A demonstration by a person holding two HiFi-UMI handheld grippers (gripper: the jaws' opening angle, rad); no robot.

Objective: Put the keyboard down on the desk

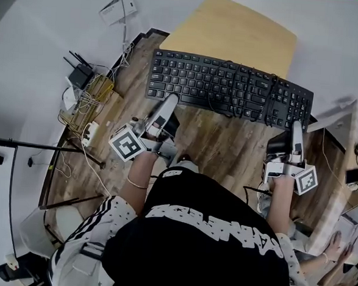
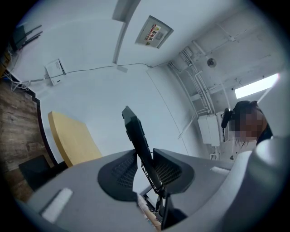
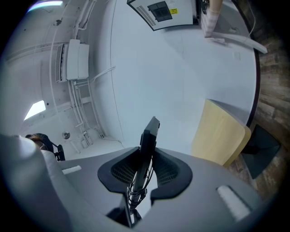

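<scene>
Nearest to the camera, the person's two arms reach forward, each holding one gripper. The left gripper (image 1: 168,103), with its marker cube (image 1: 129,145), has its jaws pressed on the near long edge of the keyboard (image 1: 227,87), toward the left end. In the left gripper view the keyboard (image 2: 138,136) stands edge-on between the two jaw pads, and both pads lie against it. The right gripper (image 1: 297,128), with its marker cube (image 1: 306,179), takes the same near edge at the right end, beside the number keys. In the right gripper view the jaws also pinch the thin keyboard (image 3: 147,144) from both sides.

The keyboard is black and is carried between the two grippers above the wooden floor (image 1: 219,142), with its keys facing up. Its cable (image 1: 268,98) lies loose across the keys on the right half.

Just behind the keyboard is the light wooden worktop (image 1: 236,28). In the head view the far long edge of the keyboard reaches the near edge of this worktop, but I cannot tell if they touch. The same worktop (image 2: 72,138) shows at the left in the left gripper view and at the right (image 3: 220,135) in the right gripper view.

Farther to the left, by the white wall, a black router (image 1: 80,75) sits on the floor.
</scene>
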